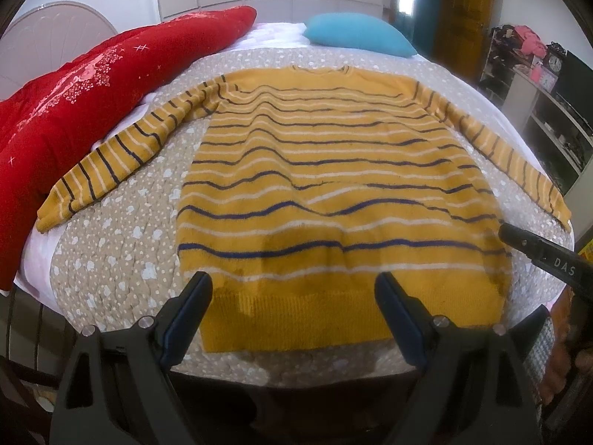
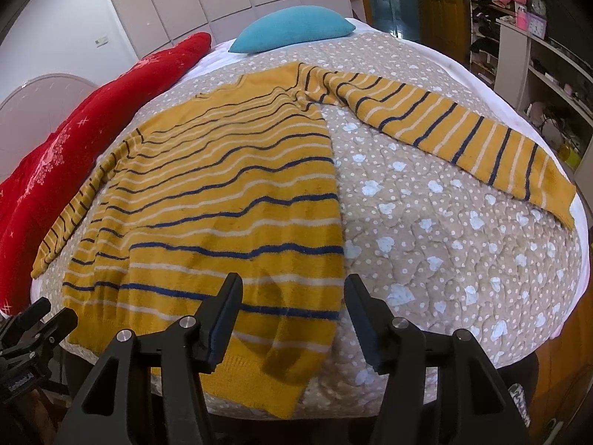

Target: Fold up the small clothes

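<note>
A mustard-yellow sweater with navy and white stripes lies flat on the bed, both sleeves spread out, hem toward me. It also shows in the right wrist view. My left gripper is open and empty, hovering just above the middle of the hem. My right gripper is open and empty above the hem's right corner. One right gripper finger shows at the right edge of the left wrist view. The left gripper's tips show at the left edge of the right wrist view.
The bed has a beige dotted quilt. A red blanket lies along the left side. A teal pillow rests at the far end. Shelves with clutter stand to the right, wardrobes behind.
</note>
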